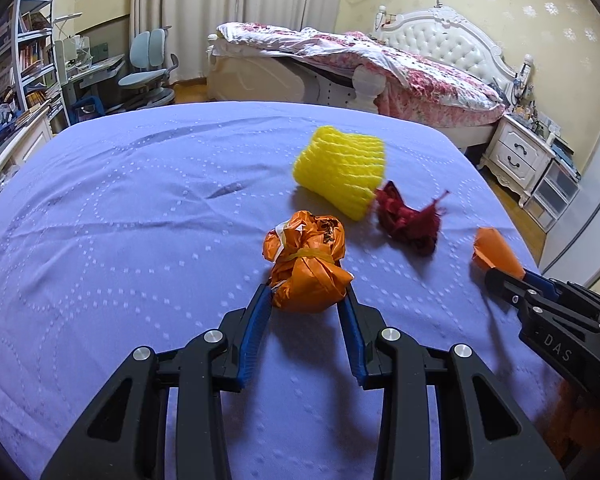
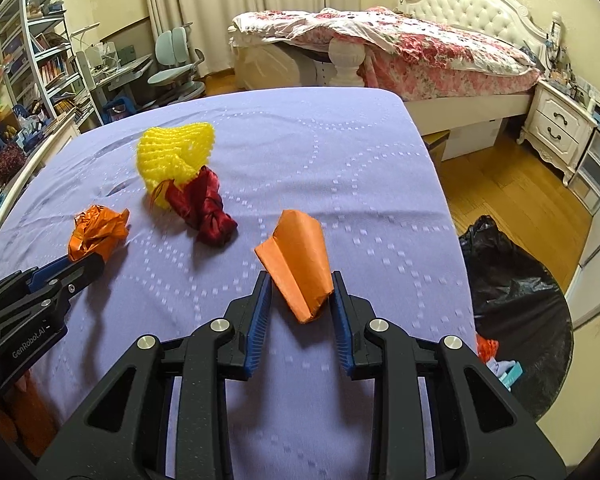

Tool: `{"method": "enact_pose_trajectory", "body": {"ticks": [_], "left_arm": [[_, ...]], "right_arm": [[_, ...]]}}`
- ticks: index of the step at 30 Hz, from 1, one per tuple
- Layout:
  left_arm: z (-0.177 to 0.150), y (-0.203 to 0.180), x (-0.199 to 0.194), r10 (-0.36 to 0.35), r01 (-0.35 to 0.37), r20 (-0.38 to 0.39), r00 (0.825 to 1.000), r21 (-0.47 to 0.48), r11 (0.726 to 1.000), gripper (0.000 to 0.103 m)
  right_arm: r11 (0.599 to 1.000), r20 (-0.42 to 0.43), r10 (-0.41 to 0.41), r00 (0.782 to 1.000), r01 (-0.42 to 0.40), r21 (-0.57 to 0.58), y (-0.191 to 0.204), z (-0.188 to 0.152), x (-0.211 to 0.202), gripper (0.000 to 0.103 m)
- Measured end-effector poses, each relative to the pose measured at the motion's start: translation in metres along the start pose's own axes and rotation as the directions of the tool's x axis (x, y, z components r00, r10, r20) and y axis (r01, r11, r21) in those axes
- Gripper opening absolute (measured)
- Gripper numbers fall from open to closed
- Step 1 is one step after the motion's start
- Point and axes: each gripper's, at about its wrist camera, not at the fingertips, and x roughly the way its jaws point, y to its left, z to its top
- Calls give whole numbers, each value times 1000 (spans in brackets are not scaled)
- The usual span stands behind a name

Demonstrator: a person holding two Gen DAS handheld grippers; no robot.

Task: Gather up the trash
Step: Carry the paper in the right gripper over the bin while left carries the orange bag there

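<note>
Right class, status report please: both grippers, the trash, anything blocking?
Left gripper shut on crumpled orange bag. Right gripper shut on folded orange paper. Yellow foam net, red scrap remain. Path clear.

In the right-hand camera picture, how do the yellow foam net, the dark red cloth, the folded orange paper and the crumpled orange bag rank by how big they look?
1. folded orange paper, though it is nearest the camera
2. yellow foam net, looks about as big, so unsure
3. dark red cloth
4. crumpled orange bag, partly hidden by the left tongs

Lilac bedsheet (image 2: 300, 152), white bed (image 2: 440, 52) beyond it, nightstand (image 2: 560, 128) right of bed, chair (image 2: 180, 64) and bookshelf (image 2: 40, 60) to bed's left
</note>
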Motion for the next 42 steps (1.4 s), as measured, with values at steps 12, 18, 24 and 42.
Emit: {"method": "enact_pose_trajectory", "body": {"ticks": [12,18,24,42], "left_arm": [[-11,-54,-21,-81,77,43,996,88,993,37],[-9,-85,-22,-129,121,47,991,142,982,37],[-9,-113,-21,-161,150,48,986,189,971,37],[-5,-188,-9,-221,201,32,975,307,930,37]], "right_arm": [[998,51,-38,998,35,57,-32,-26,-44,29],[989,74,-98,992,89,117,-60,-36,-61,29],[974,91,-173,981,156,166,-90,-41,-72,29],[929,104,-253,962,212,303,-155,-56,-88,29]]}}
